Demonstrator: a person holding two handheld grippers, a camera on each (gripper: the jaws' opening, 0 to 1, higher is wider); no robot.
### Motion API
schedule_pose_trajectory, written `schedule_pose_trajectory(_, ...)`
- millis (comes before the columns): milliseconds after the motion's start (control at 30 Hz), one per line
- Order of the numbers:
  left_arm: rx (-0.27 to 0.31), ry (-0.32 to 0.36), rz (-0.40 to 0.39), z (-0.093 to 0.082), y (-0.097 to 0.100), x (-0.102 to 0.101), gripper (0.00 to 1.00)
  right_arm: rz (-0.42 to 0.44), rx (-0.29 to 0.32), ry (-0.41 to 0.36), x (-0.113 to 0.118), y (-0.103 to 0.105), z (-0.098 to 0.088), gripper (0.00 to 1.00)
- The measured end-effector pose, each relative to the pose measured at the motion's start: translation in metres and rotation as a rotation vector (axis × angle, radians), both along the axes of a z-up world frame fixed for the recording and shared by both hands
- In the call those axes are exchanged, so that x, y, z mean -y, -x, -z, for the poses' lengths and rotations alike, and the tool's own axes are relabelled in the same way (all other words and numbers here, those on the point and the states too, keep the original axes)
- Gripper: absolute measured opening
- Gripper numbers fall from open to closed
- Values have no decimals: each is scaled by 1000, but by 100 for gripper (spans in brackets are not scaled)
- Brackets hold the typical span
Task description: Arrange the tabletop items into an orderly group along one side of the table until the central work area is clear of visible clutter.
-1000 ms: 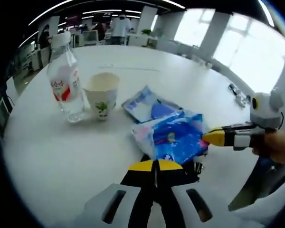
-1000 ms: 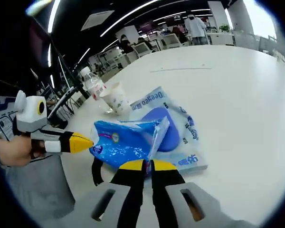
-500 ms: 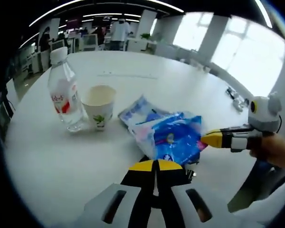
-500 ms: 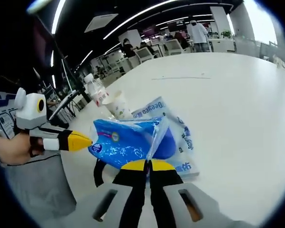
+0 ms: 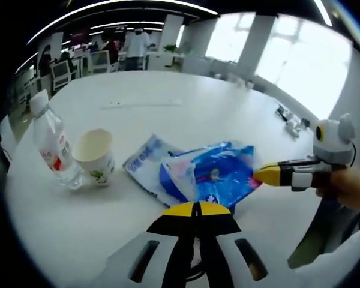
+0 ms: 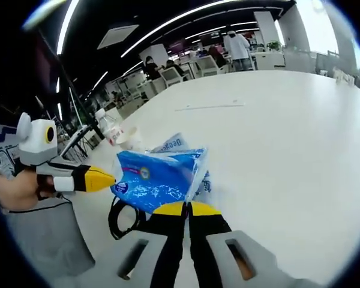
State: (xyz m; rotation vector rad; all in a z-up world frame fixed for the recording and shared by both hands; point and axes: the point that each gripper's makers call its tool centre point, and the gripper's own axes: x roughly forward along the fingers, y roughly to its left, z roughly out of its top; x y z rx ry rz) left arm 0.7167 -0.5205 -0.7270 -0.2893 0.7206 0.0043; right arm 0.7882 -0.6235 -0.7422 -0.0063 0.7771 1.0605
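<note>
Left gripper view: camera rides low behind its own jaws, facing across the white table (image 5: 168, 90) toward bright windows, very near the blue tissue pack (image 5: 213, 174). Right gripper view: set the same way, facing across the table (image 6: 276, 120) toward a dim office — equally near the pack (image 6: 156, 177). Shared ground: the pack, bottle (image 5: 51, 144) (image 6: 108, 126), paper cup (image 5: 96, 156) (image 6: 129, 138) — each view also catches the opposite gripper.

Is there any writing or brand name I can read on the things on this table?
None reads clearly.
Flat blue-and-white packet: blue letters, partly hidden, too blurred to spell.
Blue bag: a round logo and small print, unreadable.
Water bottle: red label marks, too small.
Paper cup: a green leaf picture, no words.
</note>
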Motion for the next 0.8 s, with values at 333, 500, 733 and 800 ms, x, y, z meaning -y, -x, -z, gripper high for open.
schedule_pose_trajectory(333, 8, -10, 71, -4, -33, 33, 0, 51, 27, 6, 40, -24, -8, 0)
schedule_pose_trajectory(500, 12, -14, 100, -6, -46, 46, 0, 72, 40, 11, 55, -35, -11, 0)
schedule_pose_trajectory(733, 16, -6, 122, -8, -61, 59, 0, 104, 42, 7, 69, -47, -12, 0)
schedule_pose_trajectory(800, 16, -3, 126, -7, -66, 61, 0, 109, 44, 7, 73, -51, -13, 0)
